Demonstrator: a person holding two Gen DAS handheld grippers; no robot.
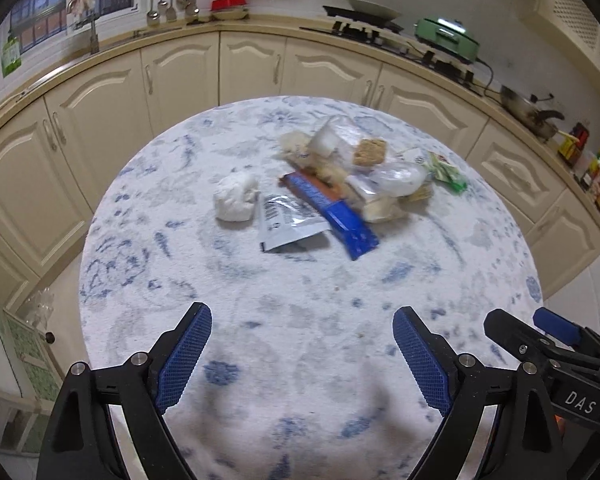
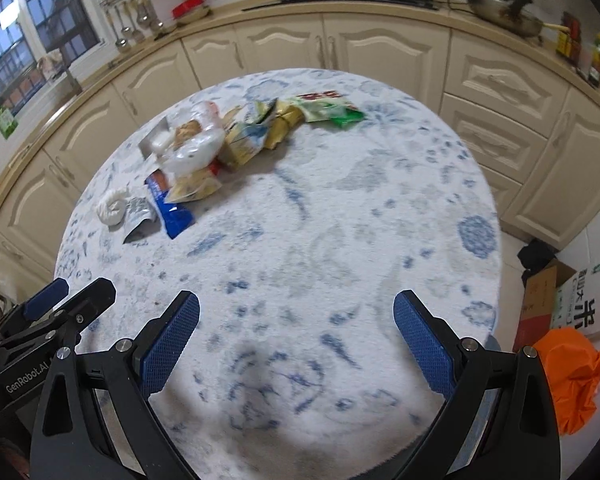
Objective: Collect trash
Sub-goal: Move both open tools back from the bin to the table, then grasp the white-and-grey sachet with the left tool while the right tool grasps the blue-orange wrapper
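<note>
A heap of trash lies on the far half of a round table with a white and blue cloth [image 1: 300, 340]. In the left wrist view it holds a crumpled white tissue ball [image 1: 236, 197], a silver pouch [image 1: 286, 222], a blue wrapper [image 1: 332, 210], clear plastic packets [image 1: 340, 136] and a green wrapper [image 1: 448, 172]. The right wrist view shows the same tissue ball [image 2: 112, 207], blue wrapper [image 2: 170, 206], yellow packets [image 2: 248, 140] and green wrapper [image 2: 332, 110]. My left gripper [image 1: 302, 316] and right gripper [image 2: 296, 308] are both open and empty over the table's near part.
Cream kitchen cabinets [image 1: 252, 64] curve behind the table, with a stove, a green appliance [image 1: 446, 36] and a wok [image 1: 528, 110] on the counter. On the floor at the right stand a cardboard box [image 2: 540, 300] and an orange bag [image 2: 572, 372].
</note>
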